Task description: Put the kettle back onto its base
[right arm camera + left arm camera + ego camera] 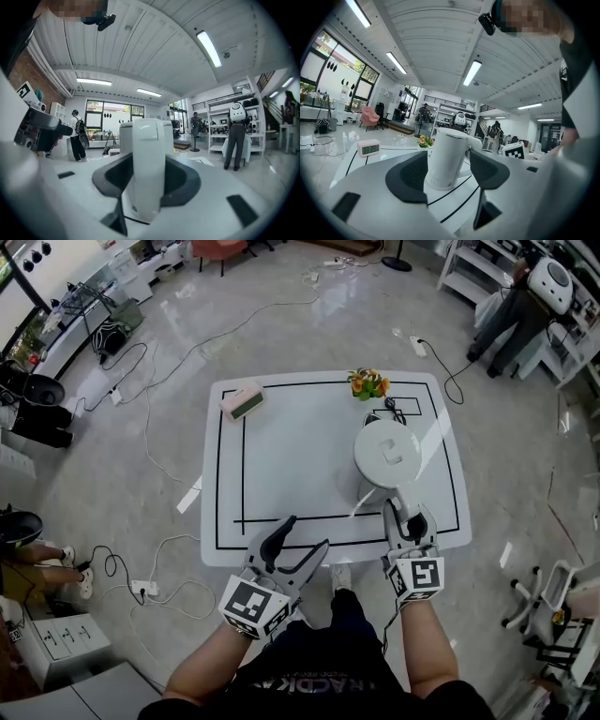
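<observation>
The white kettle (387,454) stands upright at the right of the white table (281,456), with its handle (148,164) turned towards me. A black cord (392,411) runs from its foot to the back edge; the base itself is hidden under it. My right gripper (408,514) reaches in level from the near edge. The handle sits between its jaws, which stand slightly apart from it and open. My left gripper (307,532) hovers open and empty over the near edge, left of the kettle (446,159), which it faces.
A small pink clock (242,401) sits at the back left corner of the table, and a little flower pot (368,382) at the back right. Black lines mark a rectangle on the tabletop. Cables lie on the floor to the left; a person (506,324) stands far right.
</observation>
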